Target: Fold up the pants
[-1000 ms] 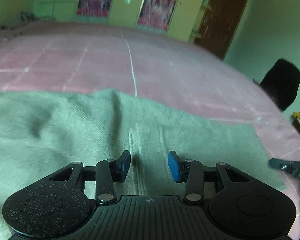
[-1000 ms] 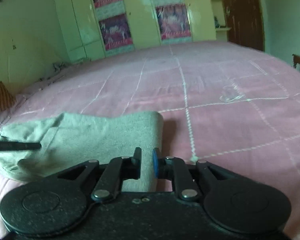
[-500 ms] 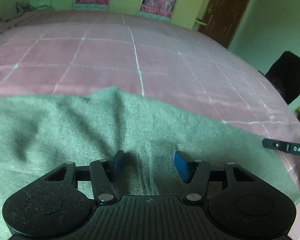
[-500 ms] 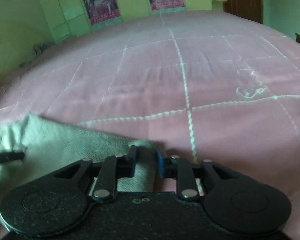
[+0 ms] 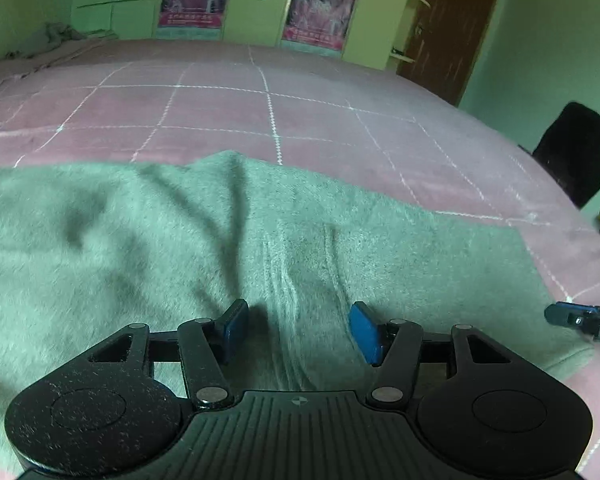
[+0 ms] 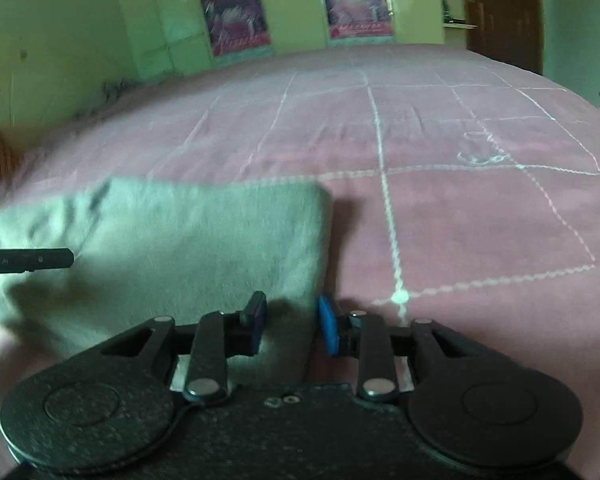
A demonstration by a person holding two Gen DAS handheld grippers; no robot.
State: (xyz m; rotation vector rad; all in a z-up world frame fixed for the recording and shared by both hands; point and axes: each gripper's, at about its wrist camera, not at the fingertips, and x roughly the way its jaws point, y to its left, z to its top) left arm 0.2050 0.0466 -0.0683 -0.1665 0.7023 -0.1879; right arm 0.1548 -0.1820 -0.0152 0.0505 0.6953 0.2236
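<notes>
Grey-green pants (image 5: 148,248) lie folded flat on the pink bed. My left gripper (image 5: 298,330) is open just above the pants, its blue pads either side of a raised crease in the cloth. The right gripper's tip (image 5: 580,320) shows at the far right of this view. In the right wrist view the pants (image 6: 188,240) end in a folded edge on the right. My right gripper (image 6: 292,326) is open over that edge's near corner. The left gripper's tip (image 6: 28,262) shows at the left.
The bed has a pink sheet with white grid lines (image 5: 268,116). Yellow-green wardrobes with posters (image 5: 320,12) stand beyond it, a brown door (image 5: 452,28) to the right. A dark chair (image 5: 572,160) stands beside the bed's right side.
My right gripper, nearly shut at the pants' corner before, has opened. The left gripper has stayed open over the crease and lifted slightly. The pants lie flatter.
</notes>
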